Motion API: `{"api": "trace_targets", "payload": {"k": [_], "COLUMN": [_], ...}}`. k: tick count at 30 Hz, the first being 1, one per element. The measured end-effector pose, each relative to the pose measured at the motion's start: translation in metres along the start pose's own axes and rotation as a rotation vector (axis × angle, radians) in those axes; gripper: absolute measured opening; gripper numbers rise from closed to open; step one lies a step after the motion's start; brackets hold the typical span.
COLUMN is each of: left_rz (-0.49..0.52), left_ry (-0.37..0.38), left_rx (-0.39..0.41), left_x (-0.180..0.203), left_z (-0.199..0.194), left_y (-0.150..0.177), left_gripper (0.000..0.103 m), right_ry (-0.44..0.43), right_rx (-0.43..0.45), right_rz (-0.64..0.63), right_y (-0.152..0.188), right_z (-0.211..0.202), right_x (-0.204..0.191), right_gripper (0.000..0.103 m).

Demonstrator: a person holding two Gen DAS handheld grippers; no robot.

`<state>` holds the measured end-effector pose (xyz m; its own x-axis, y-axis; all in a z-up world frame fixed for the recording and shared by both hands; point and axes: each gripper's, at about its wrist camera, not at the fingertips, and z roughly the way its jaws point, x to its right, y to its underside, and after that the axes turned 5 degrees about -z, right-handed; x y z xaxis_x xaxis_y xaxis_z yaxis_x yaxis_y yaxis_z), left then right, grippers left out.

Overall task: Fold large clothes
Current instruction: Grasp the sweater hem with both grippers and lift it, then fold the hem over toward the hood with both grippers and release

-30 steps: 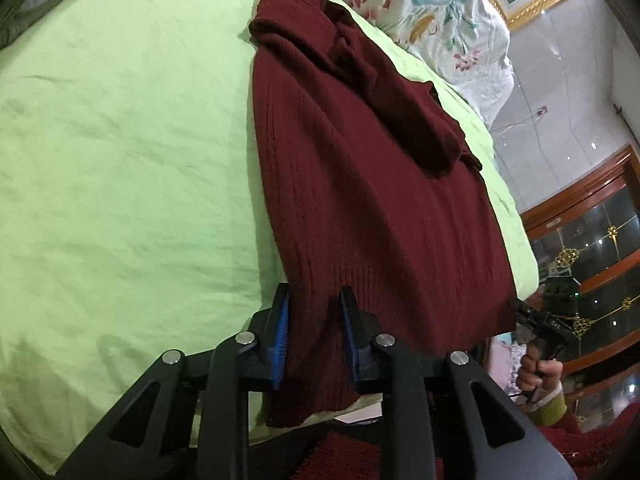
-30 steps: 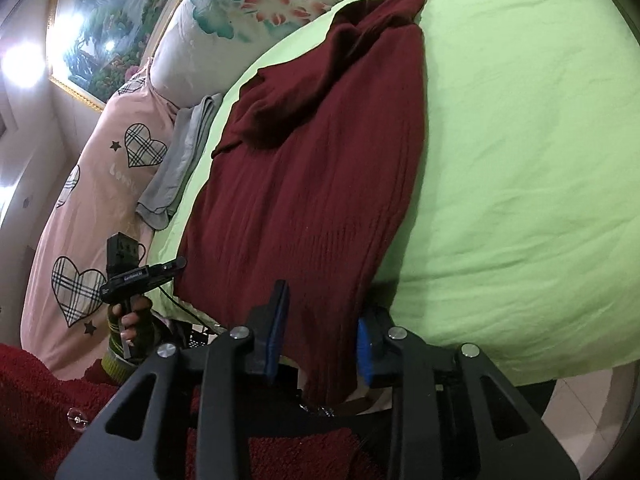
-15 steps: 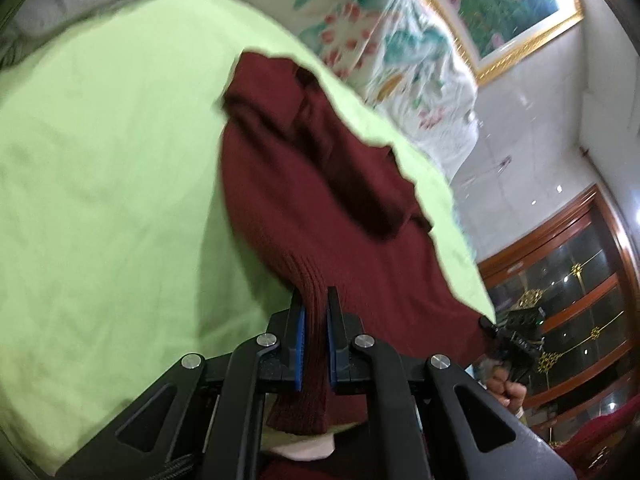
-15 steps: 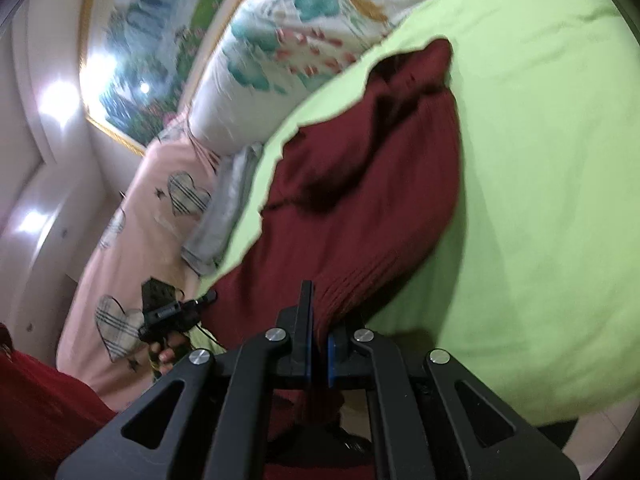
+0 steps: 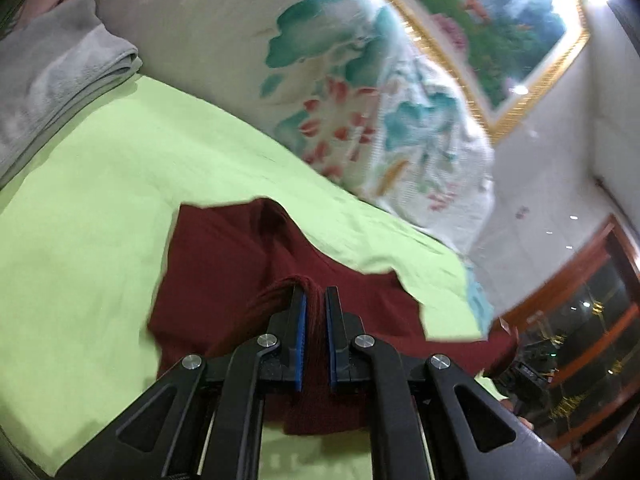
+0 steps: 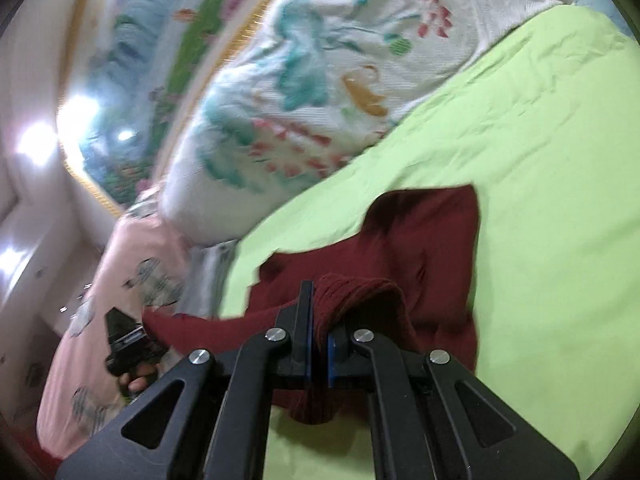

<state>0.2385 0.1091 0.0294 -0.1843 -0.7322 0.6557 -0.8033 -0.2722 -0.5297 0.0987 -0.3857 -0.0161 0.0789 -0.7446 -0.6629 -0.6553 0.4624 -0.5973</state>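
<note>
A dark red knit sweater [image 5: 224, 264] lies on the light green bedsheet [image 5: 80, 240]. My left gripper [image 5: 314, 300] is shut on one corner of its ribbed hem, which bunches between the blue pads and hangs below them. My right gripper [image 6: 320, 312] is shut on the other hem corner of the sweater [image 6: 432, 248], the knit draped over its right finger. The hem is lifted above the sheet [image 6: 552, 200] and carried over the rest of the garment. Each view shows the other gripper at its edge, held in a hand [image 6: 132, 344].
A large white floral quilt [image 5: 320, 92] is piled at the head of the bed. A folded grey cloth [image 5: 52, 76] lies at the far left. Pink heart-print bedding [image 6: 100, 320] sits beside the bed, a framed painting [image 5: 500, 20] hangs on the wall, and a wooden cabinet [image 5: 592, 320] stands at the right.
Both grippers closed on the sweater's hem corners, then rose and swept forward toward the quilt. The hem left the bed's near edge and now travels over the sweater's body.
</note>
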Motion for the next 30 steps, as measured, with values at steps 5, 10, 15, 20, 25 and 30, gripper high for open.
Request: {"api": "trace_targets", "payload": {"k": [5, 10, 15, 20, 25, 30], "left_rz": [-0.022, -0.105, -0.136, -0.109, 0.03, 0.154], "left_ry": [-0.121, -0.203, -0.225, -0.179, -0.094, -0.032], "left_rx": [-0.059, -0.08, -0.095, -0.078, -0.068, -0.181], "left_x": [-0.025, -0.071, -0.094, -0.077, -0.023, 0.02], "left_z": [0.08, 0.122, 0.136, 0.119, 0.096, 0.125], "left_y": [-0.02, -0.029, -0.029, -0.018, 0.0, 0.03], "left_gripper": [0.003, 0.001, 0.0, 0.0, 0.0, 0.0], "right_ry": [0.159, 0.204, 0.191, 0.21, 0.214, 0.192], "right_rx": [-0.083, -0.149, -0.151, -0.154, -0.087, 0.075], "right_rz": [0.057, 0.098, 0.107, 0.058, 0.052, 0.0], "right_y": [-0.023, -0.014, -0.011, -0.014, -0.022, -0.021], "right_z": [0.067, 0.103, 0.112, 0.116, 0.097, 0.059], "right_x": [0.045, 0.076, 0.086, 0.078, 0.065, 0.028], "right_gripper": [0.005, 0.005, 0.006, 0.008, 0.034, 0.058]}}
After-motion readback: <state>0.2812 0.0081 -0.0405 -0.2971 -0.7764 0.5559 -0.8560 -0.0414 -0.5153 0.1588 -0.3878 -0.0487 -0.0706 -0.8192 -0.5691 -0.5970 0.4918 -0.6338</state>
